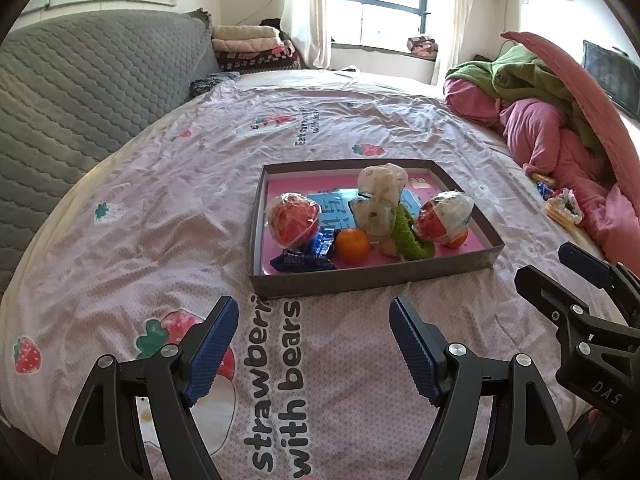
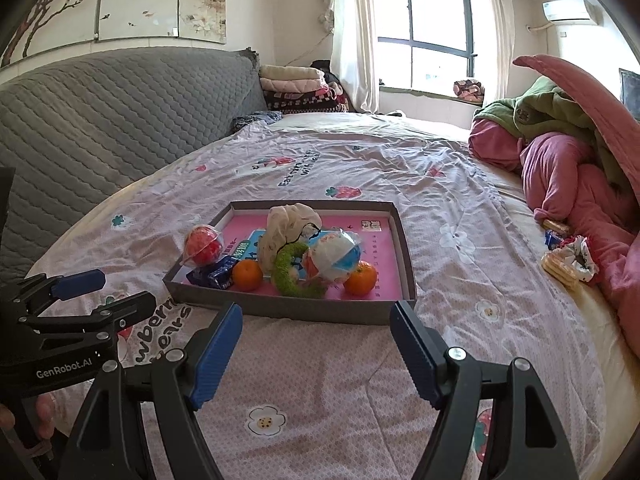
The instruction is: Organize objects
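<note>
Both grippers, left gripper (image 1: 314,344) & right gripper (image 2: 316,350), gape empty, short of tray (image 2: 288,310) near edge.

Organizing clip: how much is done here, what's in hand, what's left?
Done: tangerines, wrapped balls, blue packets and green scrunchie sit in the tray. In hand: nothing; left claw and right claw hang open. Left: biscuits and floral scrunchie near the pink quilt.

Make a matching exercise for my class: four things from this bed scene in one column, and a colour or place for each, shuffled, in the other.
Things:
1. tray
2. fuzzy ring
3. snack packets
4. biscuits

Descriptions:
A. green
B. blue, inside the tray
C. on the bed, outside the tray
D. pink floor, grey walls

Pairs: 1-D, 2-A, 3-B, 4-C
</note>
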### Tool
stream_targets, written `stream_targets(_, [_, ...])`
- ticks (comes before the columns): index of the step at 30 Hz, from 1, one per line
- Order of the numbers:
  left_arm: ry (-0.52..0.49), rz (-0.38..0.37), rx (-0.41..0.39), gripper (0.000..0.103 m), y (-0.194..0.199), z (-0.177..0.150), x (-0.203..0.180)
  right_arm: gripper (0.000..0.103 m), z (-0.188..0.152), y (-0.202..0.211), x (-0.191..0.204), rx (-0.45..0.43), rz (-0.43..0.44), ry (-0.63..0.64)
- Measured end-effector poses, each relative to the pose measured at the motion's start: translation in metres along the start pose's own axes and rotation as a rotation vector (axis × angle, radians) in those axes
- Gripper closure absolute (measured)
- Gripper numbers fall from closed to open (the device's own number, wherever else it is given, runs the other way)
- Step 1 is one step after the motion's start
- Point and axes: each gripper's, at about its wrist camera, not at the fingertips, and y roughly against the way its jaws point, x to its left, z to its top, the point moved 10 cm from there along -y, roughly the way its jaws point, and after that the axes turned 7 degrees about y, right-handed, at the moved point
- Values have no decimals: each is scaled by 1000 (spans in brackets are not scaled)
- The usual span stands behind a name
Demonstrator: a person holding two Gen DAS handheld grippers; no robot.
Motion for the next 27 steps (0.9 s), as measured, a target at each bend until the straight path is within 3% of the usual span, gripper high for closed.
stream_targets(15, [23,-4,35,24,-21,-15,7,27,-15,-15,-2,23,5,-9])
stream_targets(27, [20,-6,34,24,-30,-22,7,27,-20,-18,4,-24,25,-1])
